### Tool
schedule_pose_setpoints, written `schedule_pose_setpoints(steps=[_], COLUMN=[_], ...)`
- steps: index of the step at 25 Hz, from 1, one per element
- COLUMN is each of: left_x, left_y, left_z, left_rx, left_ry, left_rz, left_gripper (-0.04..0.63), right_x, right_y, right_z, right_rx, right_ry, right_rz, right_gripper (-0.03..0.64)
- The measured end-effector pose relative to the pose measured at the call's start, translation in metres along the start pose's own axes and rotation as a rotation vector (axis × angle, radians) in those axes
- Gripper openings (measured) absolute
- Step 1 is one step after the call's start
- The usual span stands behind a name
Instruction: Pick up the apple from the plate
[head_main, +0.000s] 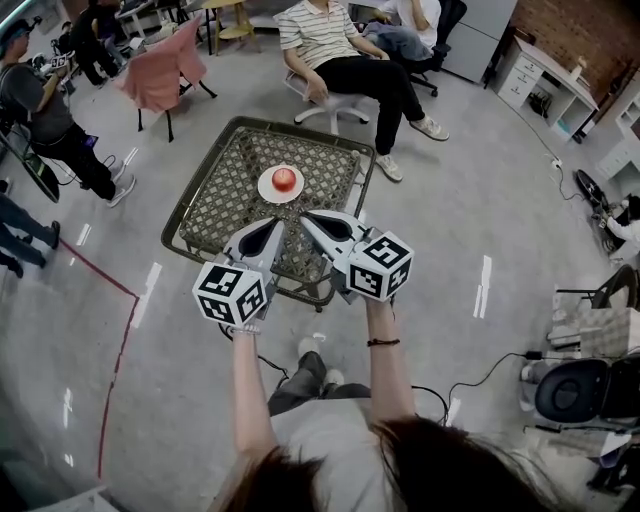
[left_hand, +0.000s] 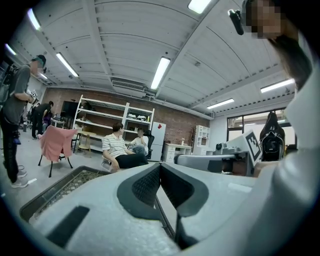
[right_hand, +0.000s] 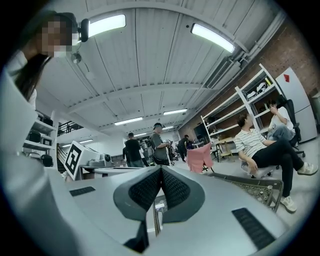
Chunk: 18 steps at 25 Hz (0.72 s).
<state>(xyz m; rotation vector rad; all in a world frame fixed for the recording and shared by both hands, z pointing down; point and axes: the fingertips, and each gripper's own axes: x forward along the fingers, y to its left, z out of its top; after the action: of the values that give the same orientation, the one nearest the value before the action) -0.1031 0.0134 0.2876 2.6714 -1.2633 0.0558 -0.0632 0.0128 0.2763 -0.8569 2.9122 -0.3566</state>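
A red apple (head_main: 285, 179) sits on a small white plate (head_main: 268, 191) in the middle of a low woven table (head_main: 225, 195) with a dark frame. Both grippers hover over the table's near edge, their tips side by side and just short of the plate. The left gripper (head_main: 282, 223) is shut with nothing between its jaws, and so is the right gripper (head_main: 304, 217). In the left gripper view the left gripper (left_hand: 160, 166) has its pads pressed together. The right gripper view shows the right gripper (right_hand: 161, 170) the same way. Neither gripper view shows the apple.
A seated person (head_main: 335, 55) in a striped shirt is just beyond the table's far side. A pink-draped chair (head_main: 160, 72) stands at the far left, with people standing nearby (head_main: 45, 110). Red floor tape (head_main: 120, 340) runs on the left. Chairs and cables (head_main: 580, 385) lie at the right.
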Motion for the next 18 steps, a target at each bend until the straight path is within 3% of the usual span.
schedule_pose_setpoints(steps=[18], left_x=[0.039], left_y=[0.03], left_z=[-0.014], left_rx=[-0.019], left_ry=[0.044], left_rz=[-0.103], left_gripper=[0.011], right_x=[0.025], right_y=[-0.031], right_z=[-0.015], right_rx=[0.043], right_ry=[0.008], right_rz=[-0.051], right_gripper=[0.009])
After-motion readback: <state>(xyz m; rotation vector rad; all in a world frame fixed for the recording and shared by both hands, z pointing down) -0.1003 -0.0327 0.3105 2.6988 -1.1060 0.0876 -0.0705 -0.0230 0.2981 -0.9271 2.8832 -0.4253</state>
